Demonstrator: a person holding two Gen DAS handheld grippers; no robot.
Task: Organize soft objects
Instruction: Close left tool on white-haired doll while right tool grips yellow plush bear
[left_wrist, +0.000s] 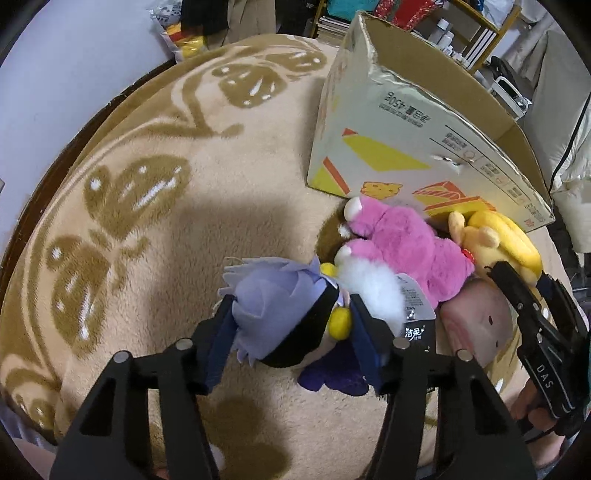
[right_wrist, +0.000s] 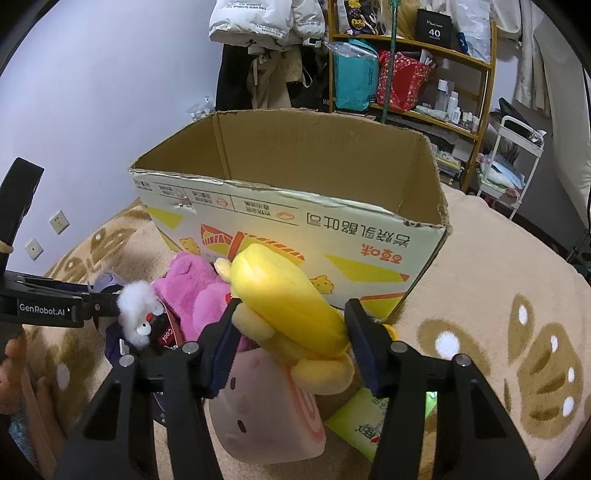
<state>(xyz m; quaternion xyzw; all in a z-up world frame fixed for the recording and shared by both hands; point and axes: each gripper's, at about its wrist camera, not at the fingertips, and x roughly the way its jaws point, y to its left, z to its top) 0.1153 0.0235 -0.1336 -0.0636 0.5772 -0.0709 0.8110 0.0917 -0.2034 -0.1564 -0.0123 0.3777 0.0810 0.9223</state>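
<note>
Left gripper (left_wrist: 291, 325) clamps the lavender-haired doll (left_wrist: 273, 314); right gripper (right_wrist: 291, 343) squeezes the yellow plush (right_wrist: 291, 306), near the open cardboard box (right_wrist: 295, 221).

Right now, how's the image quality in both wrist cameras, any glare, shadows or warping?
Left wrist view: strong fisheye bending, dark corners, soft shadows on the beige blanket, and the cardboard box looks curved. Right wrist view: the same warping, and a bright patch of light on the yellow plush and the box front behind it; the shelves behind are sharp enough to read.
</note>
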